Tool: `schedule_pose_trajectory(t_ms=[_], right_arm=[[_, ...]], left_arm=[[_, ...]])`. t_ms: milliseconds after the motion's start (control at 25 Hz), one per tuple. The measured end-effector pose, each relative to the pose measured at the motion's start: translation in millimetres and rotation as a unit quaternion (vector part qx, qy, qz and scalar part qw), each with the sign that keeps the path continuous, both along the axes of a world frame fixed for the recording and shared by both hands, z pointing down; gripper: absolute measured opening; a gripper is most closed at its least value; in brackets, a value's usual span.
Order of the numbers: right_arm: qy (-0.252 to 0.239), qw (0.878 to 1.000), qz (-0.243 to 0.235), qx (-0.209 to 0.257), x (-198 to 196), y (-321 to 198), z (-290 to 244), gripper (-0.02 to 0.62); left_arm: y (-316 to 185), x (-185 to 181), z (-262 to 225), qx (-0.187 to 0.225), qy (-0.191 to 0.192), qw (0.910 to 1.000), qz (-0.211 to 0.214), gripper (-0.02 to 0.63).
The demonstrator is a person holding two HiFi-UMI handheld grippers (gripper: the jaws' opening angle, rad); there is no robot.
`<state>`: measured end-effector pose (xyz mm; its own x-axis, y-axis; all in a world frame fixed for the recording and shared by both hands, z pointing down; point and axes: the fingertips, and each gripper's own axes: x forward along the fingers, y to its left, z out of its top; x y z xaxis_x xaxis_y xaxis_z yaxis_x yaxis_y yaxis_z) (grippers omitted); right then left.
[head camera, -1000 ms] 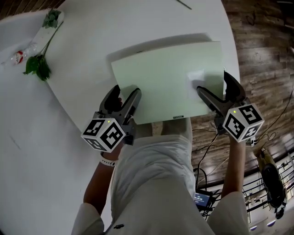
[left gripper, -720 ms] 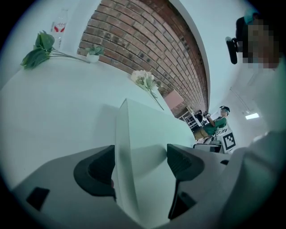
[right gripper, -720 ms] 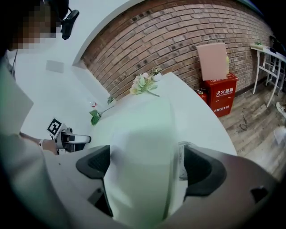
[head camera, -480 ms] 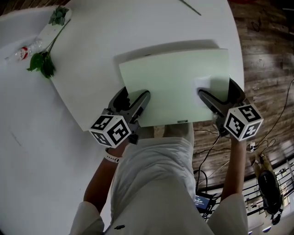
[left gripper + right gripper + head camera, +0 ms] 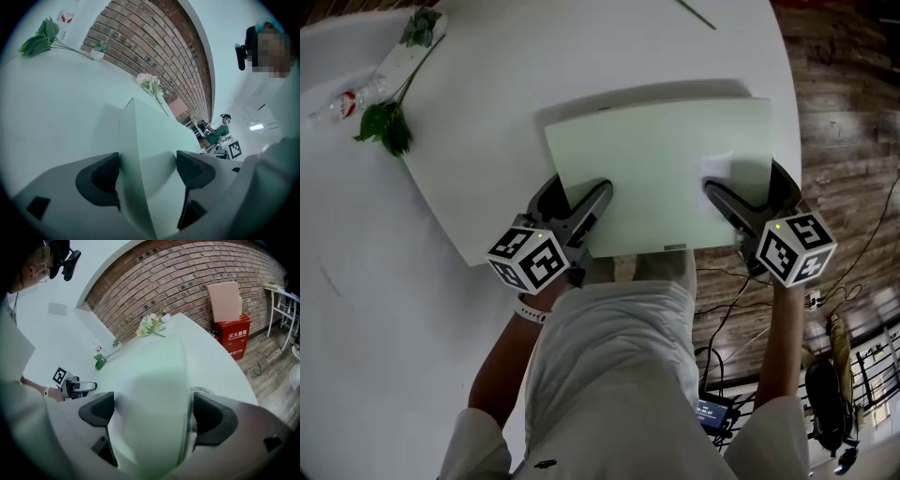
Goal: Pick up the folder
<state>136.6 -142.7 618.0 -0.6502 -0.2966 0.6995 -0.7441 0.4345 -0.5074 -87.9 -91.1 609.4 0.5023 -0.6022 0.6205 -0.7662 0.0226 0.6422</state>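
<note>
- A leafy stem (image 5: 386, 127) and a clear plastic bottle (image 5: 342, 103) with a red label lie at the far left of the white table (image 5: 487, 75), well apart from the folder.
- The left gripper (image 5: 578, 187) sits at the near left corner of the folder. One jaw is above the sheet and one below. In the left gripper view, the left gripper (image 5: 147, 173) has its jaws wide apart with the folder edge between them, and the pads do not pinch it.
- The pale green folder (image 5: 656, 169) lies flat on the near part of the table. Its near edge overhangs the rim, just in front of the person's torso. A shadow shows along its far edge.
- A white slip (image 5: 717, 169) lies on the folder, just beside the upper jaw of the right gripper.
- The right gripper (image 5: 742, 183) sits at the near right corner of the folder. In the right gripper view, the right gripper (image 5: 152, 413) has its jaws spread with the folder between them. They are not clamped on it.
- A thin stick (image 5: 694, 11) lies at the far edge of the table.
- The wooden floor (image 5: 844, 94) lies to the right, with cables (image 5: 727, 300) below the table rim.
- White flowers (image 5: 150, 324), a brick wall (image 5: 187, 282) and a red cabinet (image 5: 234, 336) stand beyond the table.
</note>
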Motion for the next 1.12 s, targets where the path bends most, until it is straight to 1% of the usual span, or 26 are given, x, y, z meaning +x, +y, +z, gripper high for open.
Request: schedule_pose_trajectory(t_ms=[120, 320, 520, 840, 1120], right_arm=[[0.003, 1.000, -0.004, 0.002, -0.5, -0.8, 0.0, 0.522], [0.003, 1.000, -0.004, 0.002, -0.2, -0.1, 0.5, 0.514], [0.008, 1.000, 0.004, -0.002, 0.4, -0.2, -0.8, 0.506], [0.020, 1.000, 0.009, 0.000, -0.4, 5.2, -10.1, 0.503], [0.012, 0.999, 0.026, 0.023, 0.1, 13.3, -34.9, 0.505]], left_arm=[[-1.4, 0.2, -0.6, 0.009, -0.005, 0.9999, -0.011, 0.365], [-2.8, 0.1, -1.2, 0.024, -0.012, 0.9985, -0.048, 0.371], [-7.8, -0.6, -3.0, 0.026, -0.020, 0.9976, -0.061, 0.371], [-4.2, -1.6, -8.2, 0.023, -0.015, 0.9977, -0.061, 0.371], [-3.4, -2.3, -34.4, 0.048, -0.021, 0.9975, -0.046, 0.371]])
